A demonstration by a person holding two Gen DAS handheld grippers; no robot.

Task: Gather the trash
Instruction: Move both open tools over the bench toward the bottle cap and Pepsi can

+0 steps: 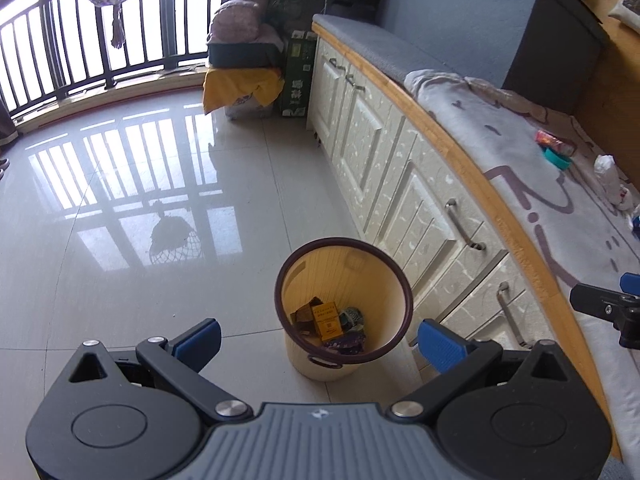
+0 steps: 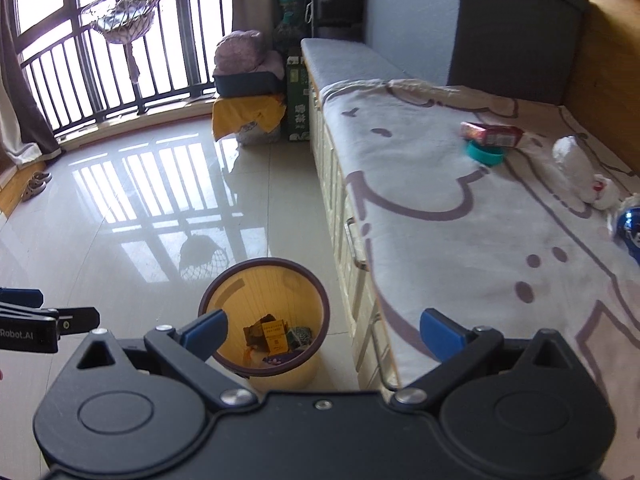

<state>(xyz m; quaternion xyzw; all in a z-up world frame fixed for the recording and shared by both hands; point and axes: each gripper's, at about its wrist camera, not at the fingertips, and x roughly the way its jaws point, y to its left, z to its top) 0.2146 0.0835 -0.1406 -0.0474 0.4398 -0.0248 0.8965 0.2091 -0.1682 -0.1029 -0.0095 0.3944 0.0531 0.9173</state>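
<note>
A cream waste bin (image 1: 384,280) (image 2: 240,288) with a dark rim stands on the floor beside the cabinets, holding an orange box (image 1: 328,320) (image 2: 274,336) and several wrappers. My left gripper (image 1: 318,340) hovers open above it, empty. My right gripper (image 2: 324,330) is open too, over the bin and the bench edge. On the blanket (image 2: 440,240) (image 1: 520,152) lie a red snack box (image 2: 492,133) (image 1: 554,141), a teal ring (image 2: 486,156) (image 1: 557,158), crumpled white paper (image 2: 576,164) (image 1: 610,178) and a shiny blue item (image 2: 630,228) at the right edge.
Cream cabinets (image 1: 380,148) with metal handles run under the bench. A grey box (image 2: 480,20) stands at the bench's far end. A yellow-covered stack (image 1: 240,80) and a green carton (image 1: 298,72) sit by the railing. The tiled floor (image 1: 120,220) spreads left.
</note>
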